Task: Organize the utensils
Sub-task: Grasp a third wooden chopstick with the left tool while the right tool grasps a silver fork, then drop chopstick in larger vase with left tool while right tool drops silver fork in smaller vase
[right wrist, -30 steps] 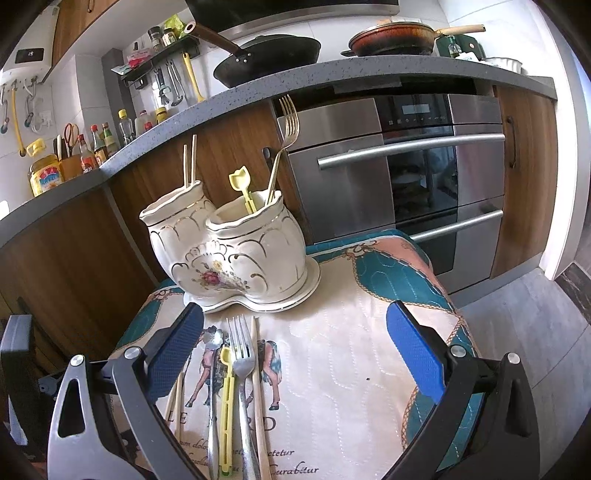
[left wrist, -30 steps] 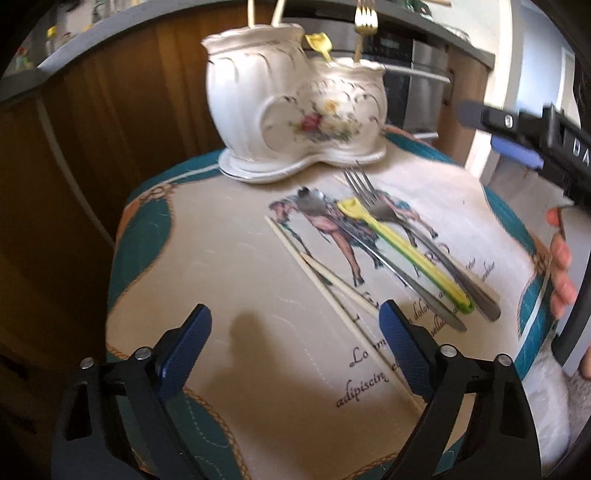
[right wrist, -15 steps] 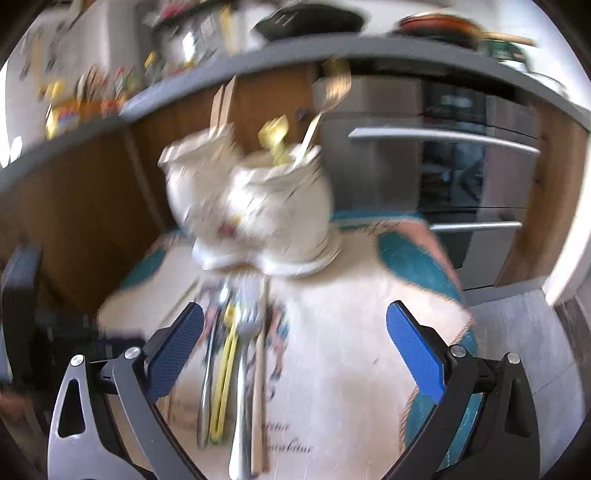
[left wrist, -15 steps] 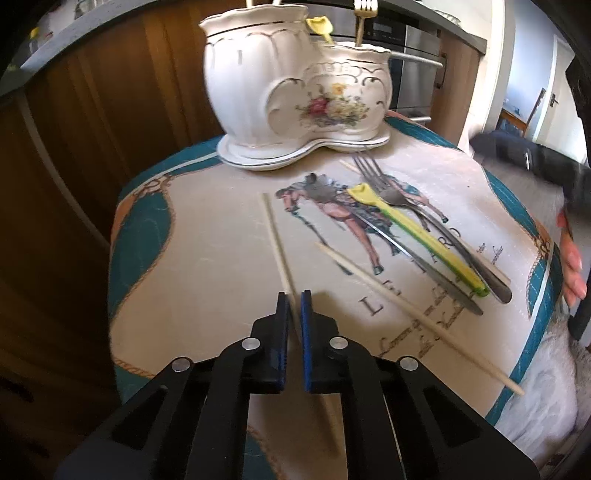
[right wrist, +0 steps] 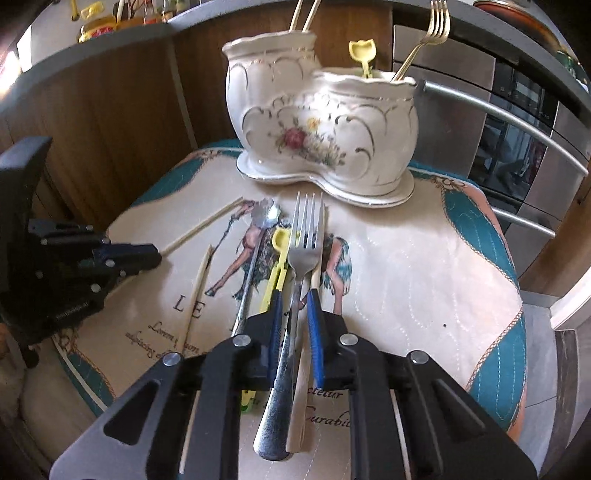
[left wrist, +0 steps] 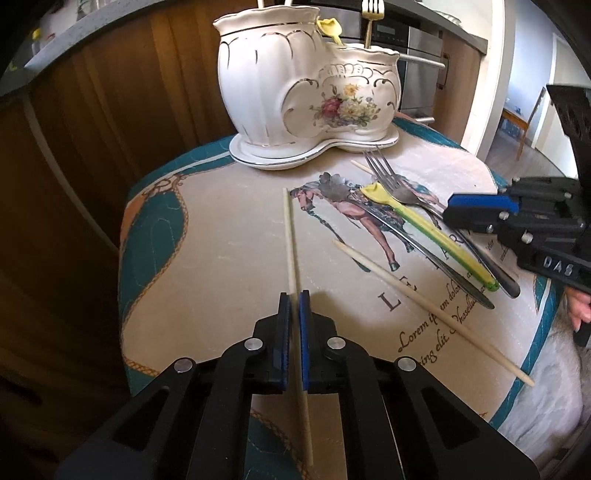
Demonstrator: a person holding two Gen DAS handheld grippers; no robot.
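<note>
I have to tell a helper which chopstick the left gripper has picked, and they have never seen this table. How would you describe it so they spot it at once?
Start at the white flowered holder at the back of the printed mat. In front of it lie a fork, spoons and chopsticks. The one meant is the pale chopstick on the bare left side of the mat, apart from the rest, pinched between the blue pads of the left gripper.

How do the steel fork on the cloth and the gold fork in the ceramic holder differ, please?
The steel fork lies flat on the cloth, tines toward the holder; the gold fork stands in the holder's lower compartment, tines up. The steel one is silver and sits between the right hand-held gripper's closing jaws; the gold one is untouched. Both have four tines.
</note>
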